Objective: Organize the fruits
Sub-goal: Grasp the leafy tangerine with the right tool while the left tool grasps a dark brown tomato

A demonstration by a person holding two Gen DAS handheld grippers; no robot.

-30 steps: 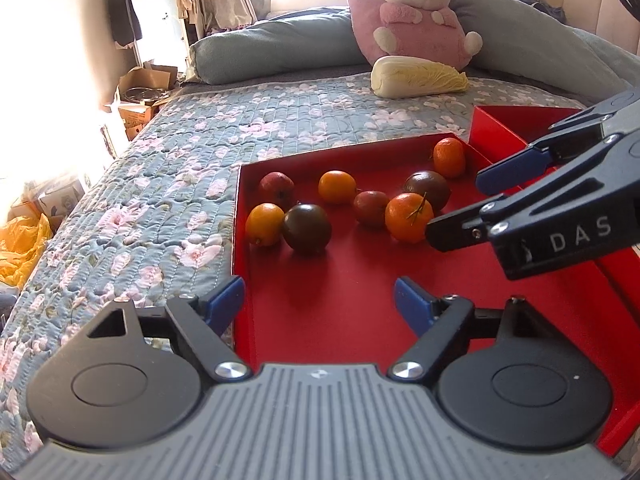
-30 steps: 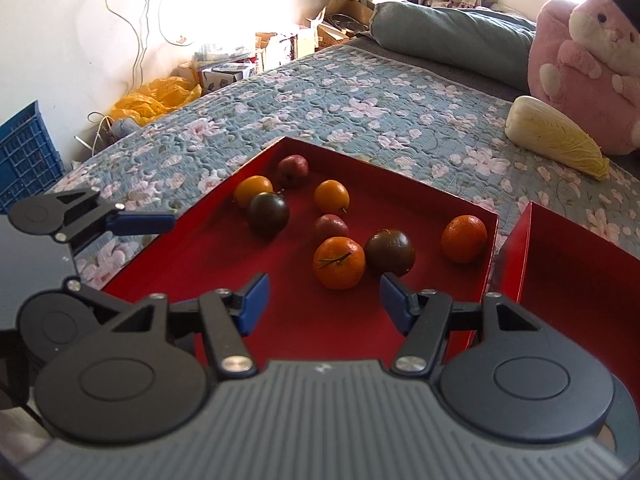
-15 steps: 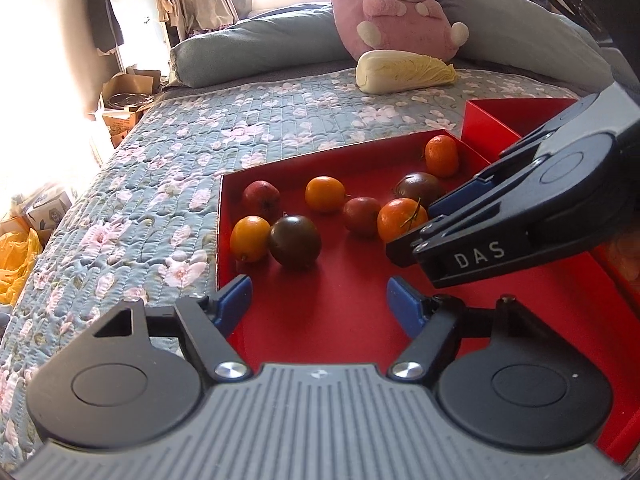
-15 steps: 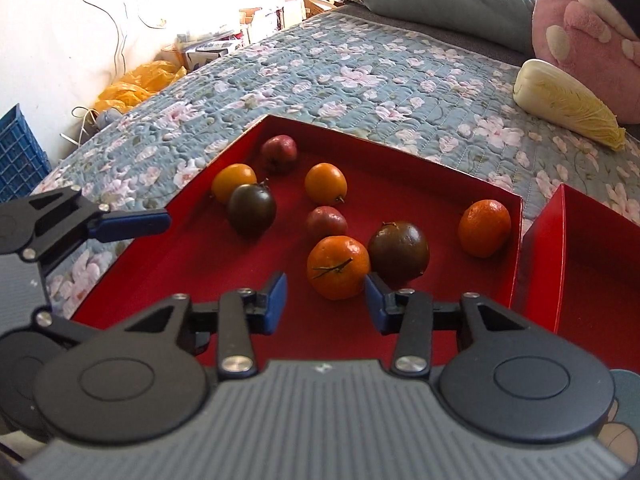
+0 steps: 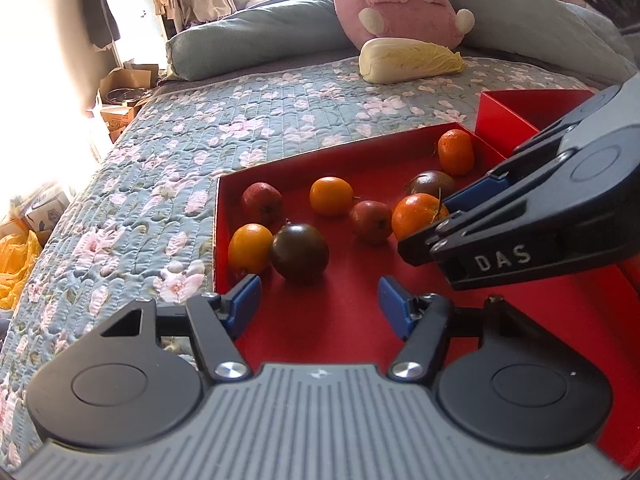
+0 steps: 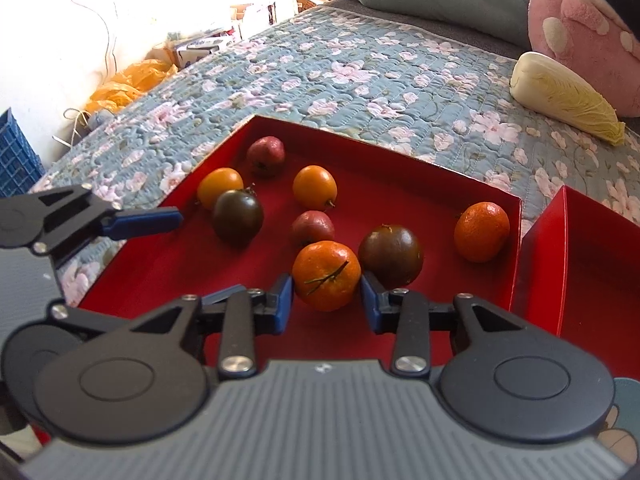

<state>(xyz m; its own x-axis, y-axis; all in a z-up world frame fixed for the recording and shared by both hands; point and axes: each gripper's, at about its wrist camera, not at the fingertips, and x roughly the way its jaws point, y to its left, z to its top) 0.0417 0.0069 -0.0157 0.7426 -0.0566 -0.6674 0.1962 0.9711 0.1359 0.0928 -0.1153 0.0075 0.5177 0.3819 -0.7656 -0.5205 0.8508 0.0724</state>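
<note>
A red tray (image 6: 400,184) on the bed holds several fruits: oranges, dark tomatoes and small red fruits. My right gripper (image 6: 326,300) is open, its blue pads on either side of a stemmed orange (image 6: 326,274), close to it. The same orange (image 5: 416,216) shows in the left wrist view, partly behind the right gripper (image 5: 444,220). My left gripper (image 5: 320,304) is open and empty over the tray's near left corner, just before a dark tomato (image 5: 299,252) and an orange (image 5: 250,248). It also shows in the right wrist view (image 6: 140,220).
A second red tray (image 6: 580,280) lies to the right of the first; the part in view holds nothing. A napa cabbage (image 5: 408,60) and a pink plush (image 5: 396,4) sit at the back of the floral quilt (image 5: 160,184). Boxes and bags lie past the bed's left edge.
My right gripper has moved forward and down until its pads flank the stemmed orange, narrowing a little. My left gripper has shifted slightly closer to the fruits at the tray's left.
</note>
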